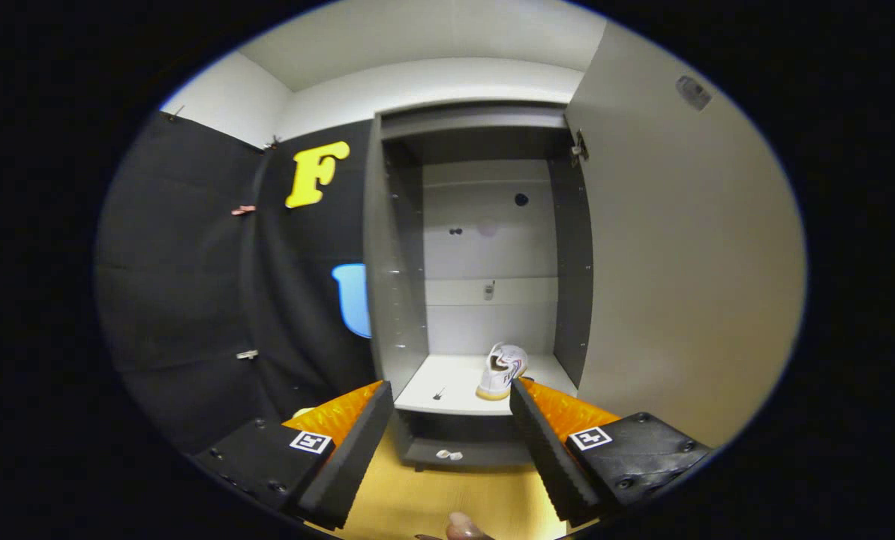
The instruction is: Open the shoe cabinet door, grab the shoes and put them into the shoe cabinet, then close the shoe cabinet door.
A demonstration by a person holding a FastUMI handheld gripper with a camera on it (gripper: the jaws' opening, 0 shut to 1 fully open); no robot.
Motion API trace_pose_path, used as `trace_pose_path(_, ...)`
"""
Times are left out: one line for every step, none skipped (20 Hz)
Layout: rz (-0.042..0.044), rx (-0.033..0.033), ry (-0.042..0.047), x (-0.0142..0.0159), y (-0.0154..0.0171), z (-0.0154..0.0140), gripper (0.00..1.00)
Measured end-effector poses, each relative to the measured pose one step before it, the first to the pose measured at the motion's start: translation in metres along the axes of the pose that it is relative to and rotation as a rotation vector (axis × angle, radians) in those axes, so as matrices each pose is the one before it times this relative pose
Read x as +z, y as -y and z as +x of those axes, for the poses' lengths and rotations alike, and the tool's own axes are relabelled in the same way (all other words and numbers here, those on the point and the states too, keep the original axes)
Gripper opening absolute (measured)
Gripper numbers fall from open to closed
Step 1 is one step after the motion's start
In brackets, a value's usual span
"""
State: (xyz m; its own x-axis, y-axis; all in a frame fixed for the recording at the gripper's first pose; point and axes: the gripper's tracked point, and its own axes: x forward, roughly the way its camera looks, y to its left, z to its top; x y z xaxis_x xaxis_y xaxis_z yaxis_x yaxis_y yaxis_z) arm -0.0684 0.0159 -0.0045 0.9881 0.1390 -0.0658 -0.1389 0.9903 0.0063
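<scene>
While door (687,247) hangs open for loading, gripper (451,401) wide, empty; shoe (503,370) on shelf (447,390) just ahead of fingers.

Black cloth wall (192,300) hangs in two panels meeting at a vertical fold, fastened by small clips: a pinkish one (243,211) on the upper part, a pale one (247,354) lower down. Above the cloth, a plain white room wall (447,82) runs up to a white ceiling (417,34), with a corner showing over the cloth's top edge. Wooden floor (424,502), light yellowish, lies at the bottom, and two small pale objects (449,454) sit on it, too small to identify.
</scene>
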Motion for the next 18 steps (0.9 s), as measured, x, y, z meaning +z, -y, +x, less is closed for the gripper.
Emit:
trace_pose_path(0.00017, 0.02076, -0.00267, 0.00158, 0.00381, -0.02784, 0.98)
trace_pose_path(0.00512, 0.02044, -0.00664, 0.00009, 0.00461, -0.0272, 0.98)
trace_pose_path(0.00511, 0.01889, 0.00019, 0.00103, 0.0055, -0.02637, 0.98)
trace_pose_path(-0.00373, 0.00508, 0.01049, 0.00262, 0.00767, -0.02133, 0.98)
trace_pose_path(-0.00077, -0.00362, 0.00154, 0.00099, 0.01178, -0.01843, 0.98)
trace_pose_path(-0.00004, -0.00718, 0.00359, 0.00193, 0.00958, -0.01664, 0.98)
trace_pose_path(-0.00021, -0.01447, 0.01311, 0.00581, 0.01254, -0.01476, 0.98)
trace_pose_path(0.00164, -0.0191, 0.0144, 0.00695, 0.01311, -0.0129, 0.98)
trace_pose_path(0.00641, -0.0218, 0.0127, 0.00325, 0.01413, -0.0113, 0.98)
trace_pose_path(0.0089, -0.02353, 0.00738, 0.00313, 0.01548, -0.00912, 0.98)
trace_pose_path(0.00689, -0.02777, 0.00765, 0.00293, 0.01631, -0.00438, 0.98)
trace_pose_path(0.00137, -0.03029, 0.00846, 0.00253, 0.01909, -0.00378, 0.97)
trace_pose_path(0.00036, -0.02393, 0.00731, 0.00284, 0.01527, -0.0012, 0.97)
trace_pose_path(0.00078, -0.02172, 0.0127, 0.00313, 0.01576, 0.00008, 0.97)
trace_pose_path(0.00434, -0.01794, 0.01461, 0.00409, 0.01622, 0.00196, 0.98)
trace_pose_path(0.00782, -0.01004, 0.01288, 0.00223, 0.01126, 0.003, 0.98)
trace_pose_path(0.01028, 0.0012, 0.01365, 0.00187, 0.00747, 0.00535, 0.98)
trace_pose_path(0.007, 0.00121, 0.00543, 0.00101, 0.00782, 0.00583, 0.98)
